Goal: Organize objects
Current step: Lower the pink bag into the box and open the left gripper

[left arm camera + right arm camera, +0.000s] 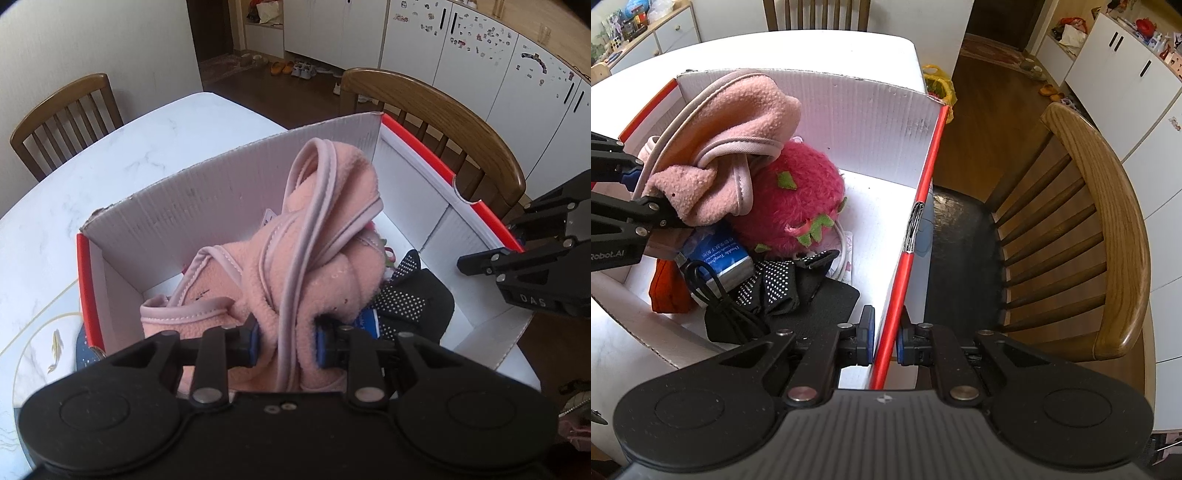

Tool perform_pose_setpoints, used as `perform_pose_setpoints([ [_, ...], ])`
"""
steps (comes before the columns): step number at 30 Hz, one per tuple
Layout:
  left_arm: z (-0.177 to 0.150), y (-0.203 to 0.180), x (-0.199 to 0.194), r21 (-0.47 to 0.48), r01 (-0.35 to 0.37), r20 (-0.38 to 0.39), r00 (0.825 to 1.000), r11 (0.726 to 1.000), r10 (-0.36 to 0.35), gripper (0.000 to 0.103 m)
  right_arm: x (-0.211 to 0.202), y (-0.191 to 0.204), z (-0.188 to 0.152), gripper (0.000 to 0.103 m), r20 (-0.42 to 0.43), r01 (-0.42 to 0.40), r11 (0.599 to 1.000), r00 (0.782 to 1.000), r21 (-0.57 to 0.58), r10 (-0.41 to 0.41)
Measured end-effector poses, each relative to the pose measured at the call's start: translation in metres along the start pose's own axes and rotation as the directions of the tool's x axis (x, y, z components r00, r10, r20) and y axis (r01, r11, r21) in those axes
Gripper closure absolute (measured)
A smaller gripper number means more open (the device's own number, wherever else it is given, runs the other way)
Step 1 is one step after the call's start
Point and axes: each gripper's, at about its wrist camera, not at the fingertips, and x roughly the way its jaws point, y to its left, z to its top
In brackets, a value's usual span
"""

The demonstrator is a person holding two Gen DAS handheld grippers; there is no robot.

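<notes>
A pink fleece garment with pale piping hangs bunched over the open white cardboard box. My left gripper is shut on its lower folds, and its blue pads press the fleece from both sides. From the right wrist view the pink fleece garment drapes over a magenta strawberry plush, with the left gripper at the left edge. My right gripper is shut on the box's red-edged side wall. Black dotted fabric, a blue packet and a black cable lie inside the box.
The box stands on a white marble table. Wooden chairs stand close by, one beyond the table and one next to the box's red wall. An orange-red item lies in the box's near corner. White cabinets line the far wall.
</notes>
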Motion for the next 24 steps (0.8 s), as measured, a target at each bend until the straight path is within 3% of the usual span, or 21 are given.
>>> perform_pose_setpoints([
  [6, -0.003, -0.001, -0.006, -0.015, -0.005, -0.005, 1.000, 1.000, 0.005, 0.068, 0.000, -0.001, 0.000, 0.092, 0.008, -0.008, 1.000, 1.000, -0.003, 0.008],
  [8, -0.005, -0.001, -0.010, -0.024, -0.004, -0.002, 1.000, 1.000, 0.004, 0.060, 0.000, -0.001, -0.001, 0.092, 0.009, -0.010, 1.000, 1.000, -0.003, 0.010],
  [10, -0.008, -0.001, -0.017, -0.037, -0.003, 0.007, 1.000, 0.999, 0.003, 0.042, 0.000, -0.001, -0.001, 0.091, 0.011, -0.014, 1.000, 1.000, -0.002, 0.014],
  [11, -0.010, -0.001, -0.022, -0.045, -0.002, 0.018, 1.000, 0.999, 0.002, 0.038, 0.000, -0.002, -0.001, 0.091, 0.012, -0.017, 1.000, 1.000, 0.000, 0.017],
  [24, -0.017, 0.000, -0.075, -0.166, -0.027, 0.148, 0.988, 0.986, 0.052, 0.021, -0.002, -0.003, -0.003, 0.090, 0.024, -0.034, 0.999, 0.999, -0.018, 0.034],
])
